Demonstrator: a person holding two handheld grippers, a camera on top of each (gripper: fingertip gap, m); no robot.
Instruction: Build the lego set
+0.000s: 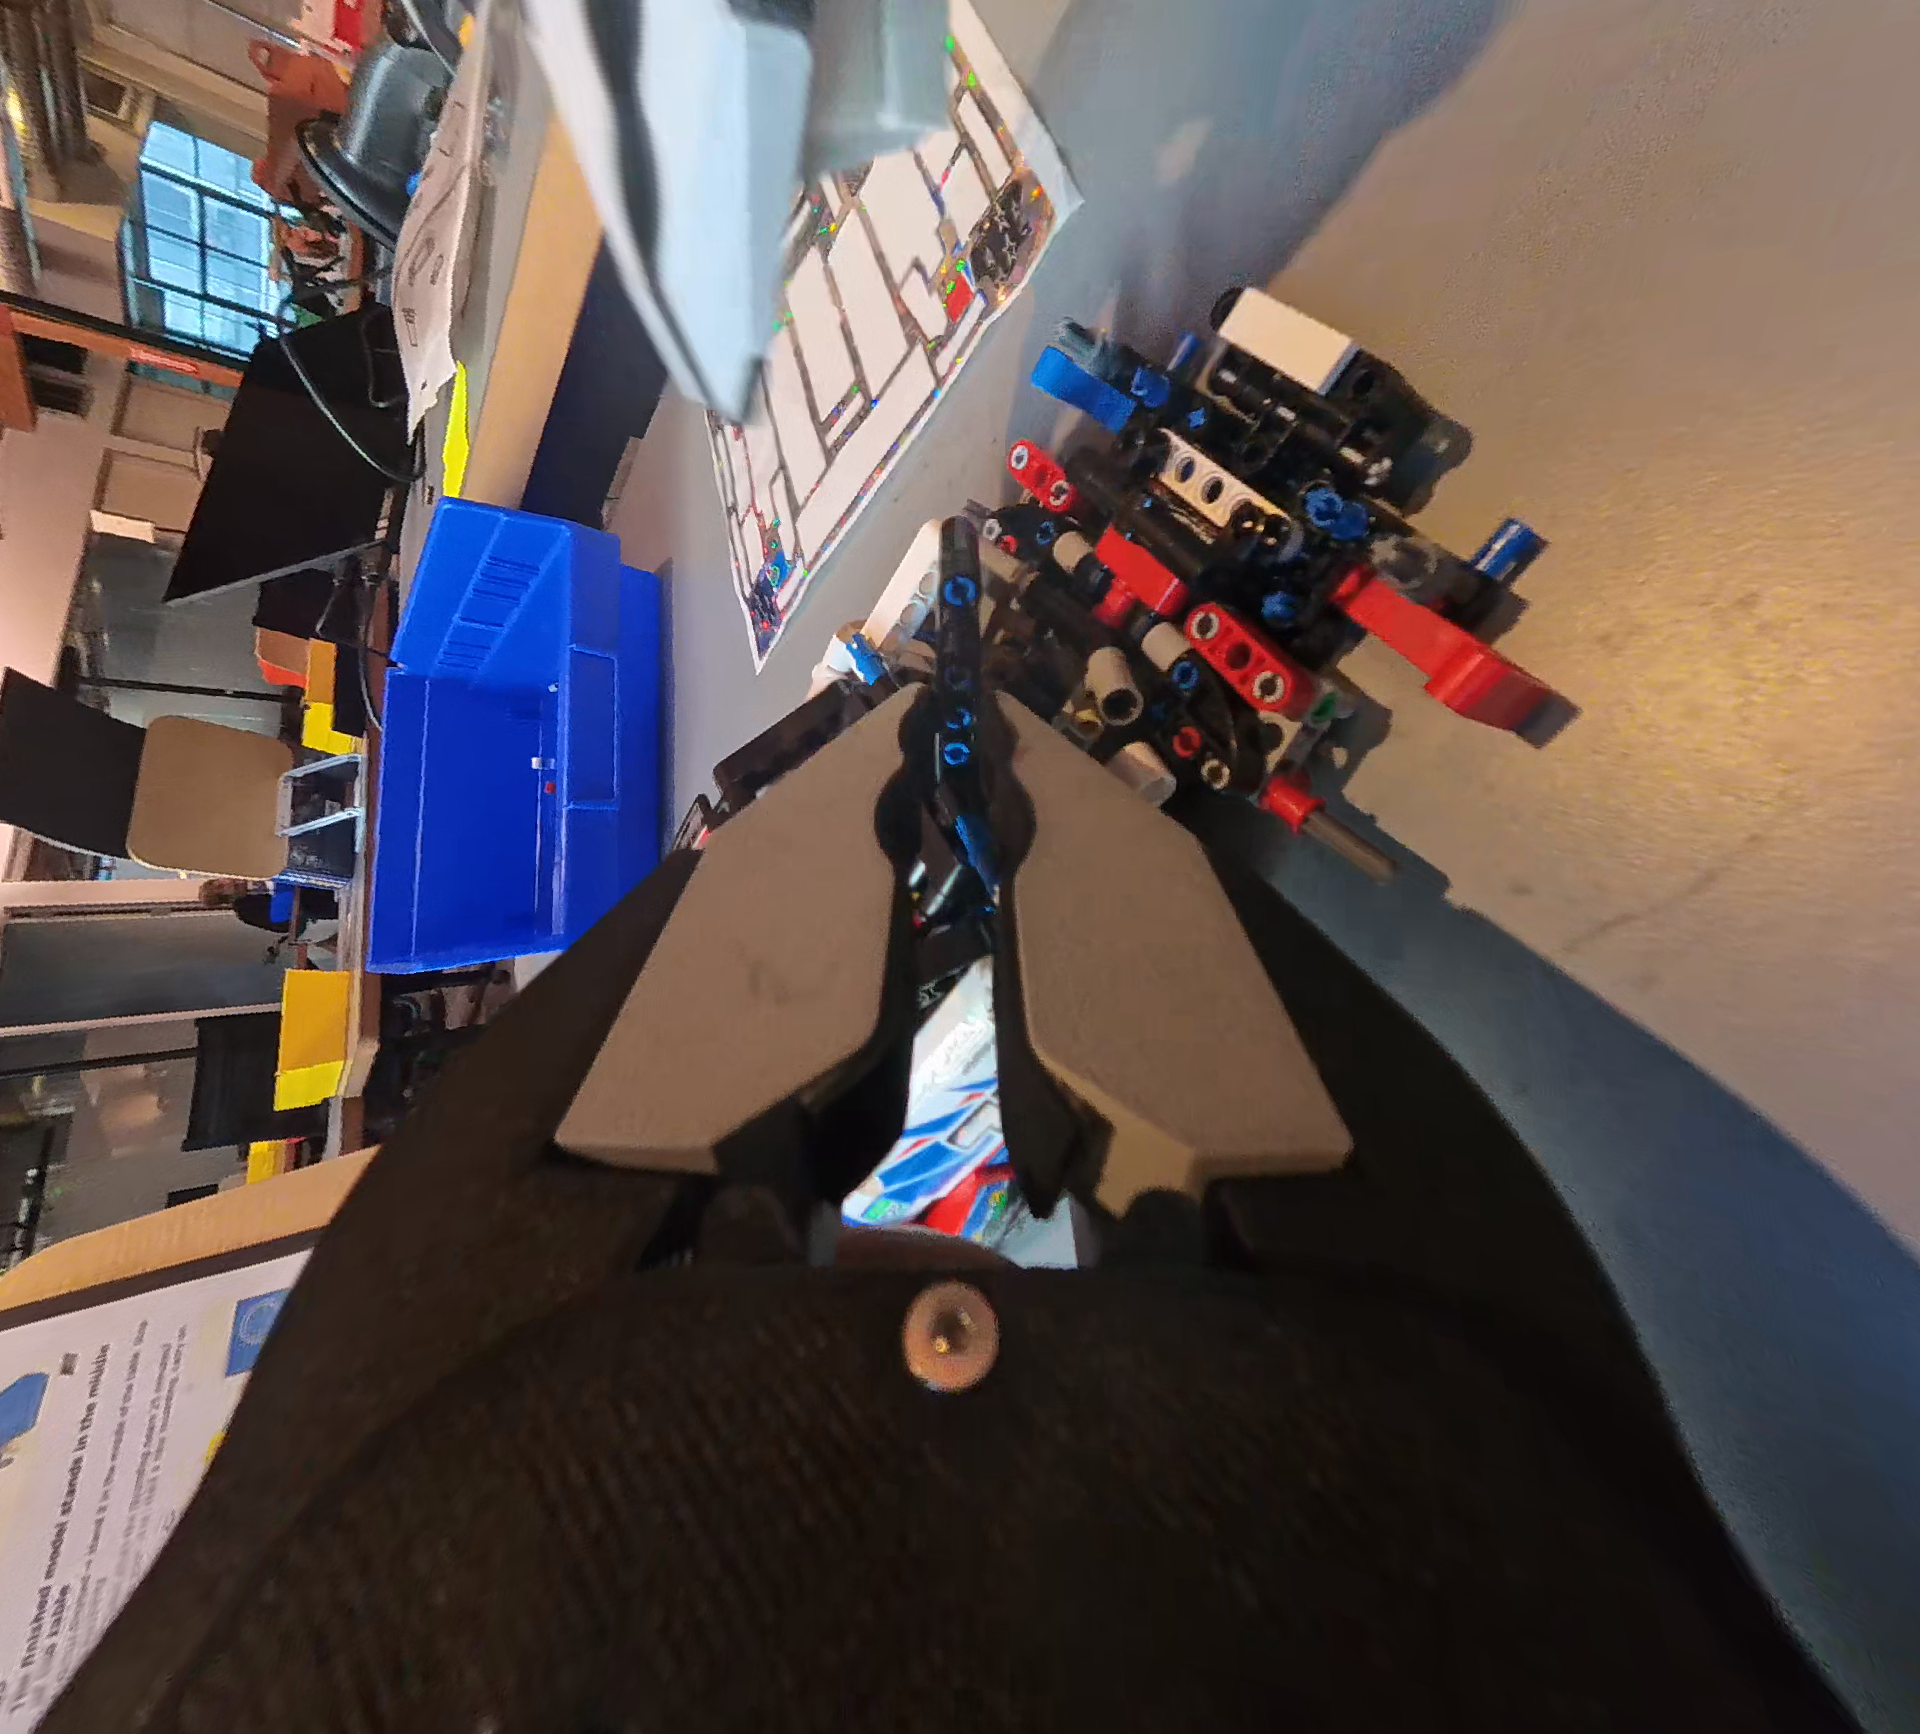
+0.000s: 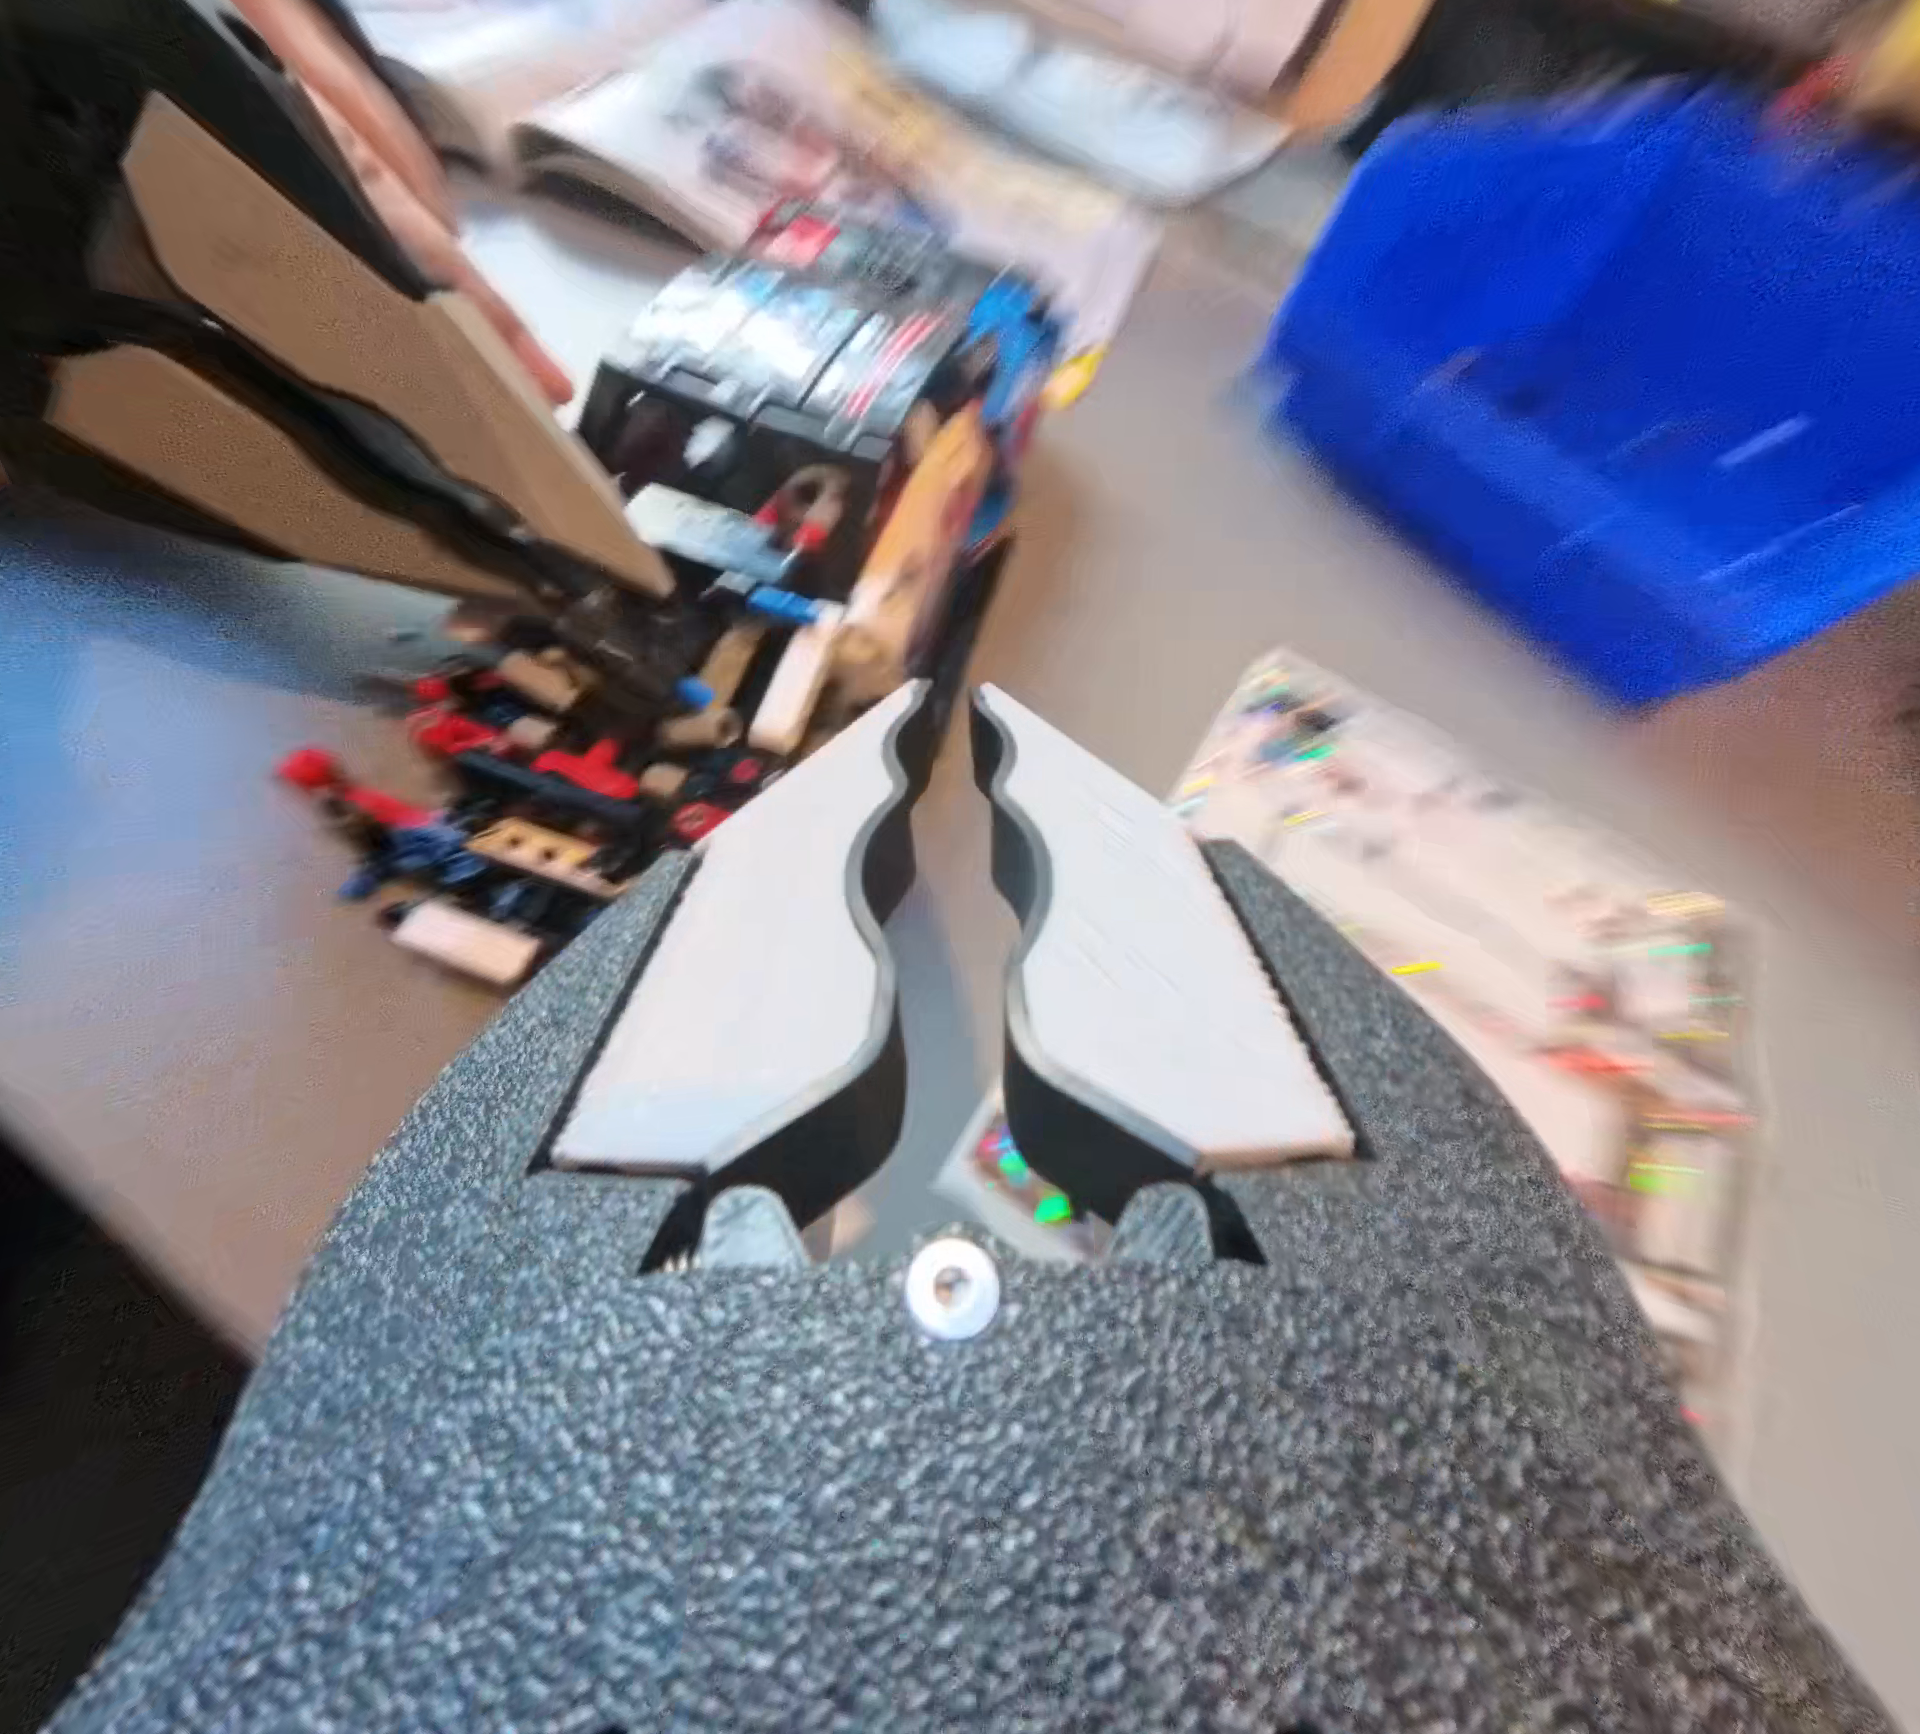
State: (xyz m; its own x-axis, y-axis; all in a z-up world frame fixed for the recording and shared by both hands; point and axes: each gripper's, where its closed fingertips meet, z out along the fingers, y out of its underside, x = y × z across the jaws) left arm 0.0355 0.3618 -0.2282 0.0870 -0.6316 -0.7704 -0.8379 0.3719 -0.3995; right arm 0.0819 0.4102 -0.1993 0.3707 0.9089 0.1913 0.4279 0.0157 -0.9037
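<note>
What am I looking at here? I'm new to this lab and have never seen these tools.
There is no robot. A person holds a hand-held two-finger claw in each hand, each with its own camera looking forward along the fingers.

The left camera shows the left claw closed on a black beam with blue pins, part of the half-built model of black, red and blue parts on the grey table. Beyond lie a printed sheet and a blue bin; the other claw hangs blurred at the top.

The right camera's picture is motion-blurred. The right claw looks empty, with a narrow gap between its fingers, pointing toward the model.
</note>
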